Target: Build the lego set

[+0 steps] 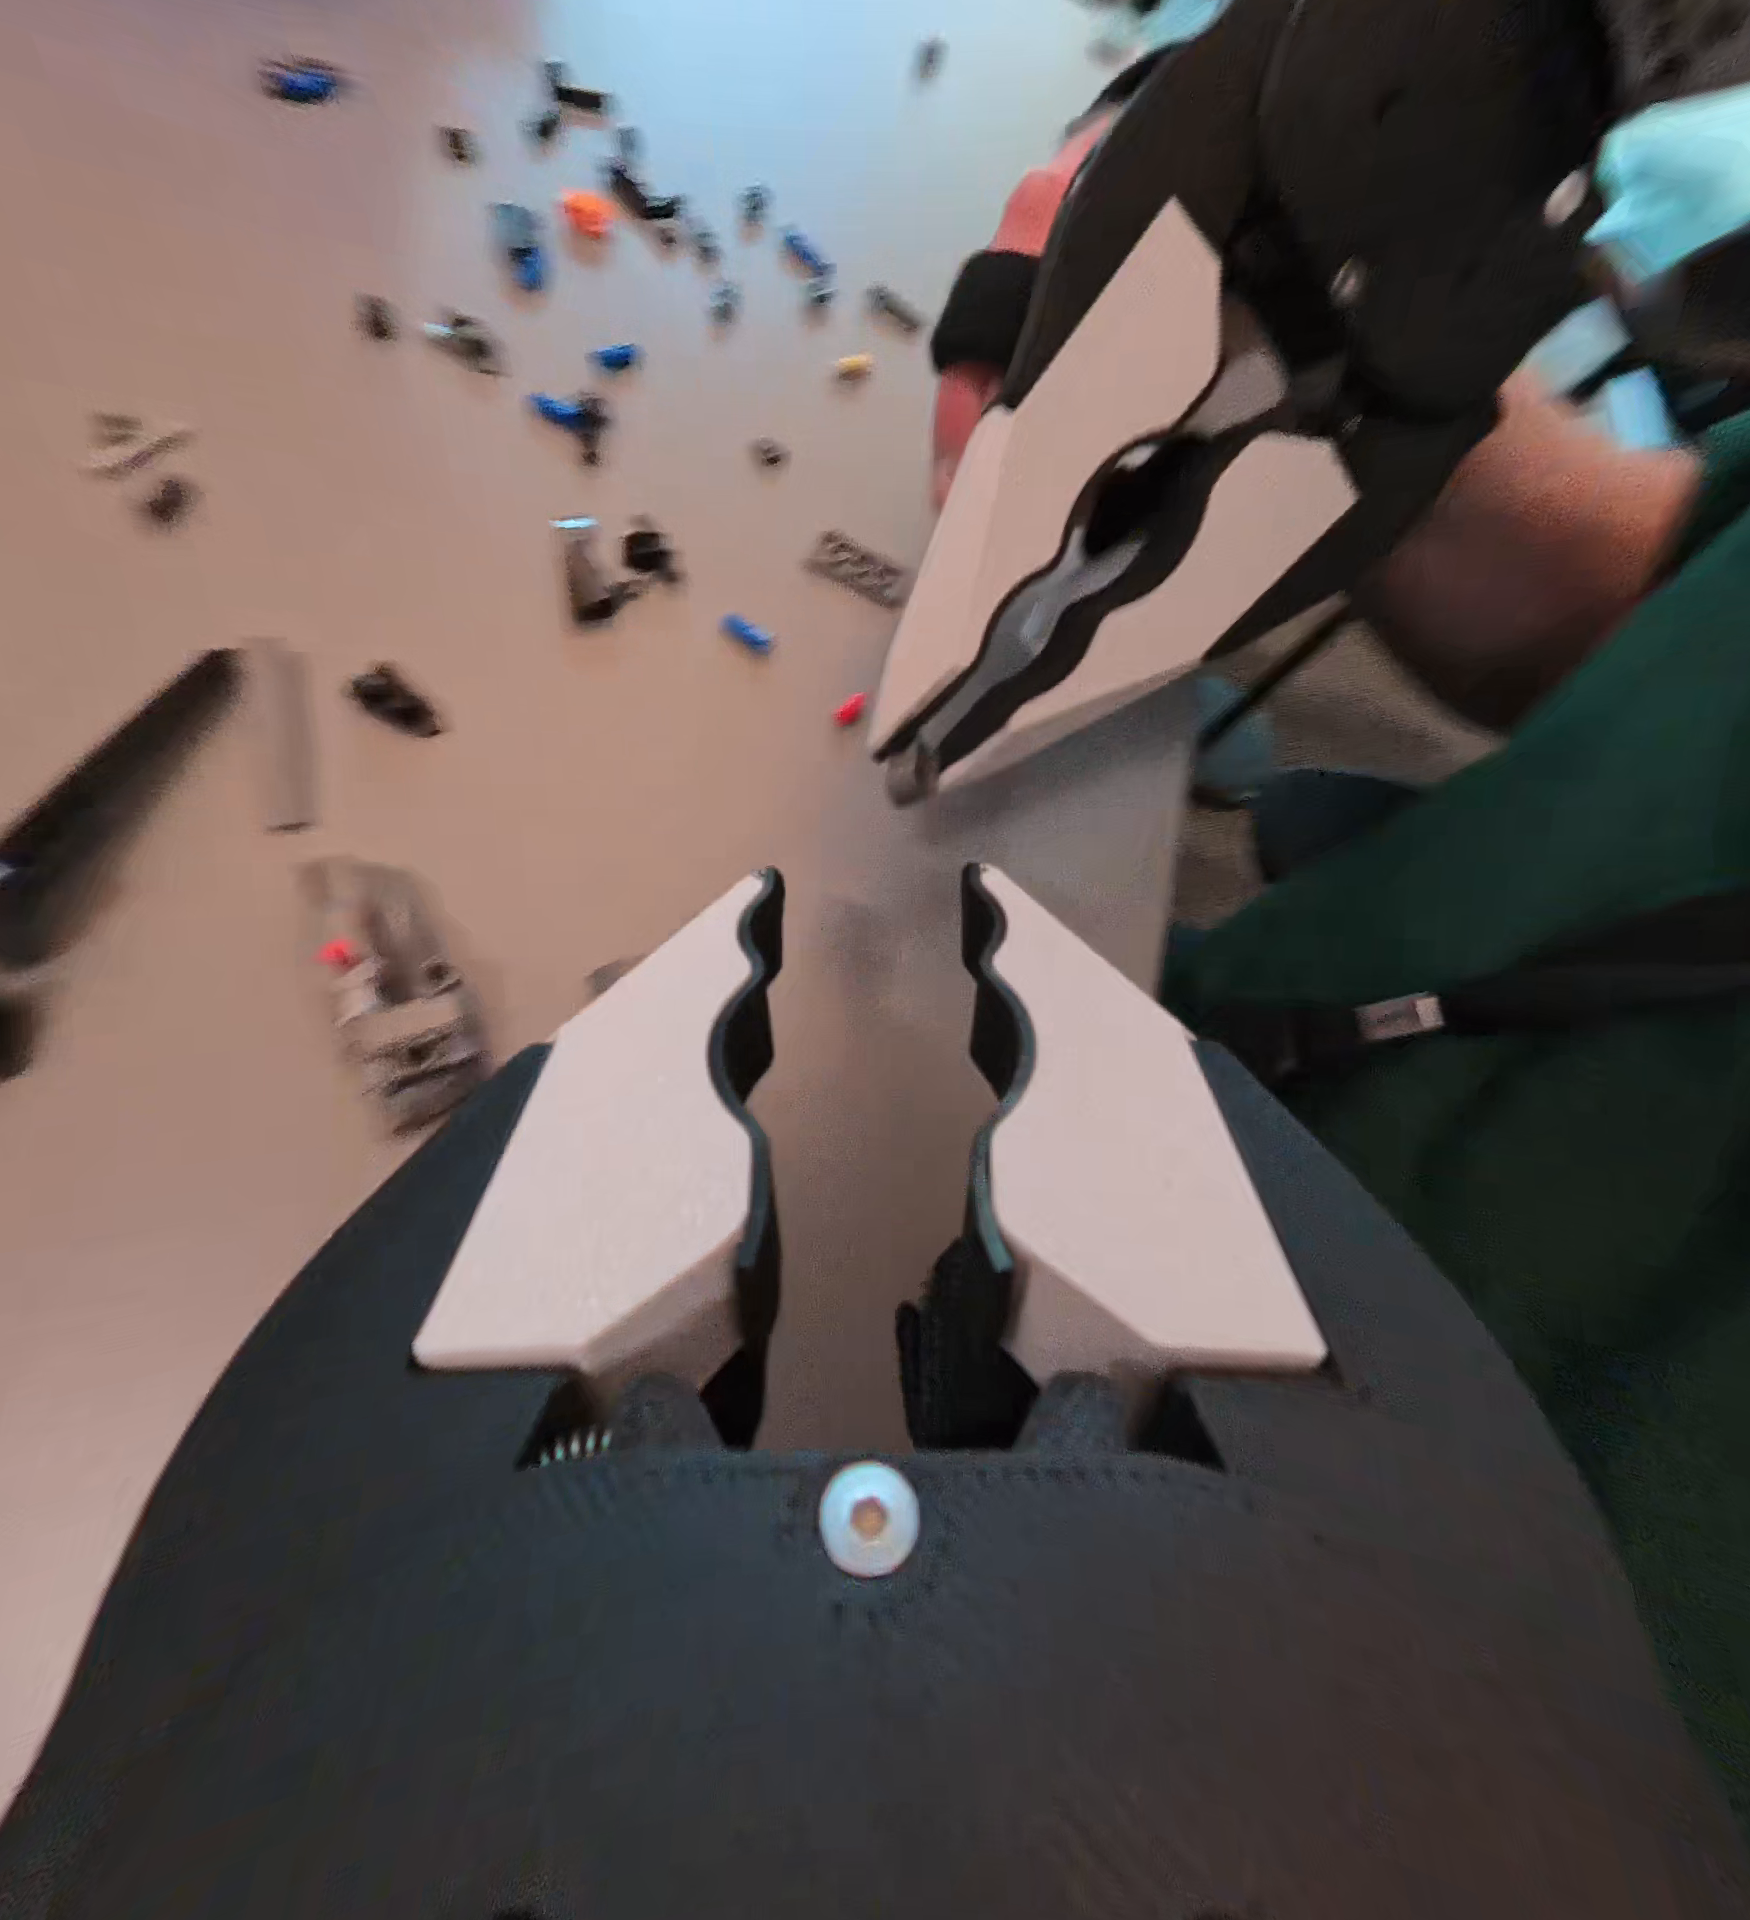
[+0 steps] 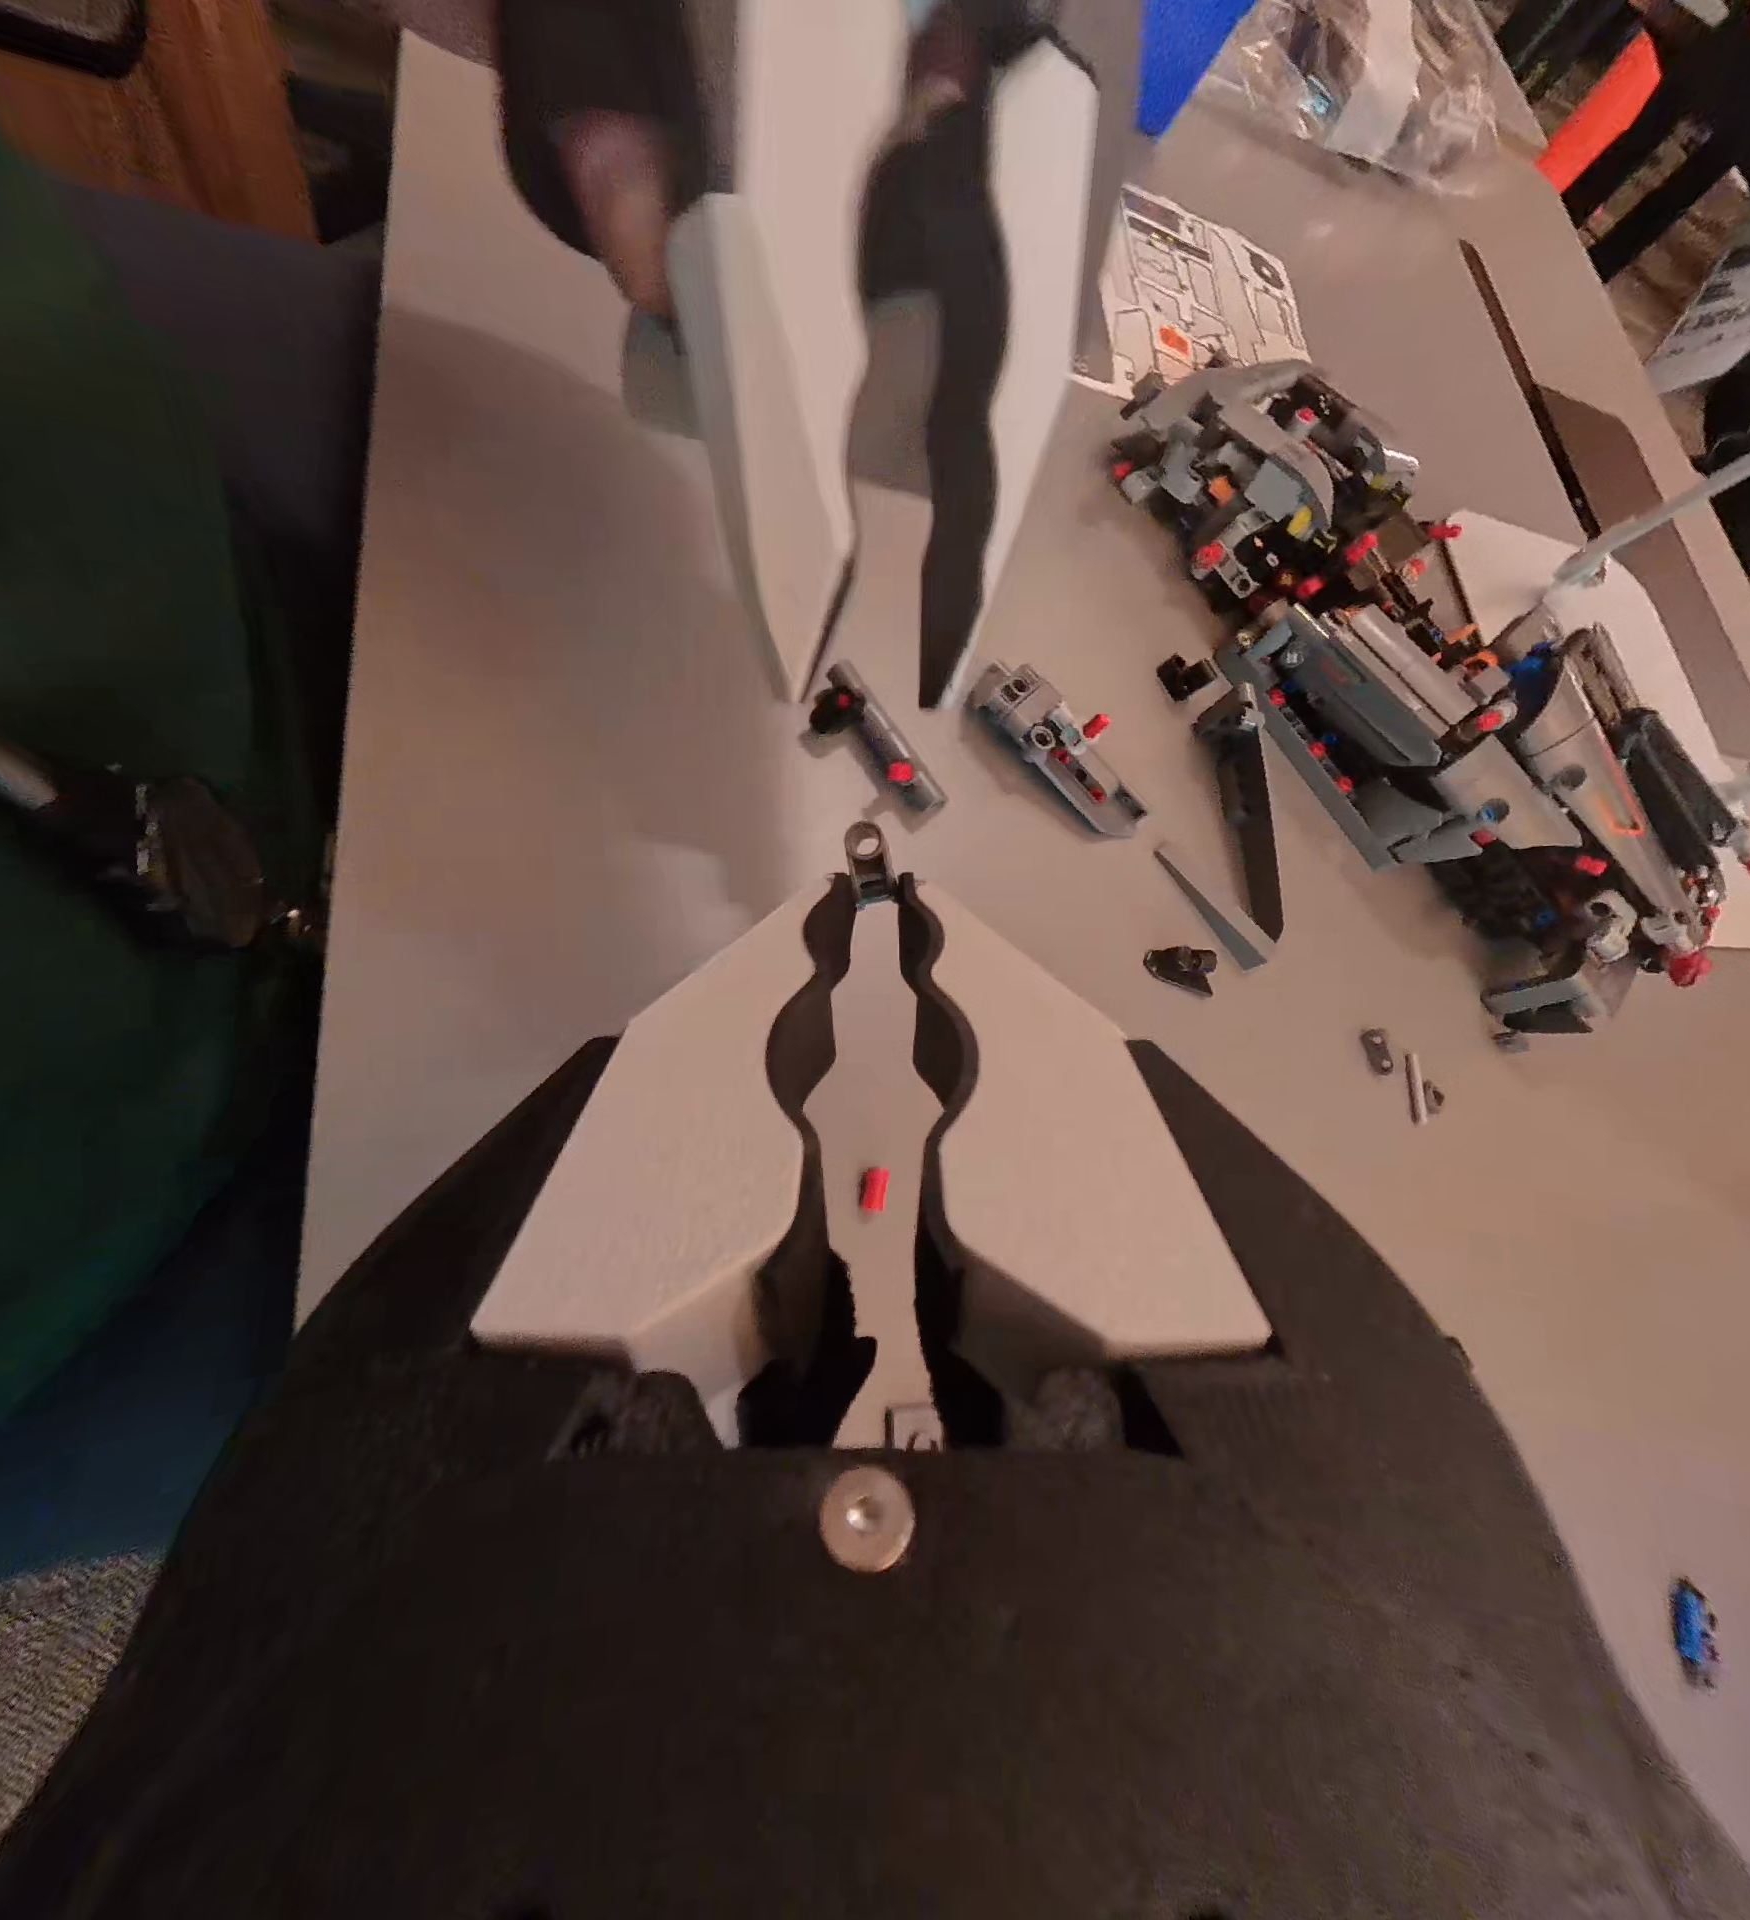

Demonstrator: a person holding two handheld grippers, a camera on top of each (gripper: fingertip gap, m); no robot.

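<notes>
1. Far left of the right wrist view there's just a green sleeve [image 2: 71,520] and the pale worktop [image 2: 538,727] edge.
2. The left tool [image 2: 866,665] hangs over the worktop near the top middle, tips pointing down, jaws apart with nothing between them. Its own camera shows the same left tool [image 1: 871,883], gap wide and empty, though that whole shot is motion-blurred.
3. Right under those tips lies a short grey beam with red pins [image 2: 876,743], just beside the left tool but not touching as far as I can see.
4. The right tool [image 2: 869,883] is closed on a small dark grey connector [image 2: 866,862], pinched at the very tips with its ring end sticking out forward. It sits close to the grey beam, a bit short of it.
5. A loose red pin [image 2: 872,1188] lies on the worktop, seen through the gap between the right tool's fingers.
6. Moving right: a second grey sub-assembly [image 2: 1053,748], then a couple of dark wedge pieces [image 2: 1245,831].
7. Further right is the big half-built lego model [image 2: 1473,727], grey and black with red pins, well apart from both tools. A printed sheet [image 2: 1203,291] lies behind it.
8. The left wrist view shows scattered small pieces [image 1: 580,416] across the worktop, too blurry to identify.
</notes>
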